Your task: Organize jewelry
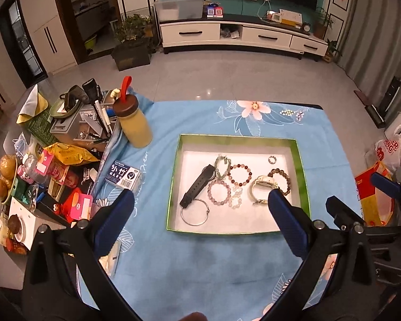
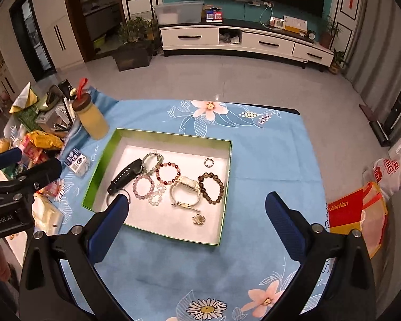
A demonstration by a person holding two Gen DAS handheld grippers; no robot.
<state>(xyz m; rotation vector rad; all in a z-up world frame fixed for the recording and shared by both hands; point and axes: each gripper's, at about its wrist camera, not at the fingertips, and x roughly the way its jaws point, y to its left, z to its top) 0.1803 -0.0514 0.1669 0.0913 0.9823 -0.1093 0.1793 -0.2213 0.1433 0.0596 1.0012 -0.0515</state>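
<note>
A shallow green box (image 1: 173,176) (image 2: 99,165) with a white floor sits on the blue flowered cloth. It holds a black watch (image 1: 197,186) (image 2: 123,175), a white watch (image 1: 262,186) (image 2: 187,187), several bead bracelets including a pink one (image 1: 219,191) (image 2: 143,186) and a brown one (image 1: 282,180) (image 2: 212,187), a silver bangle (image 1: 194,212), a small ring (image 1: 272,159) (image 2: 208,162) and a flower brooch (image 2: 198,220). My left gripper (image 1: 200,198) is open and empty above the box's near side. My right gripper (image 2: 196,202) is open and empty over the box's near right part.
A yellow bottle with a brown lid (image 1: 133,123) (image 2: 92,119) stands left of the box. Clutter of snacks, pens and boxes (image 1: 58,155) fills the table's left. A red and yellow bag (image 2: 358,214) and a white plastic bag (image 2: 387,171) sit at the right edge.
</note>
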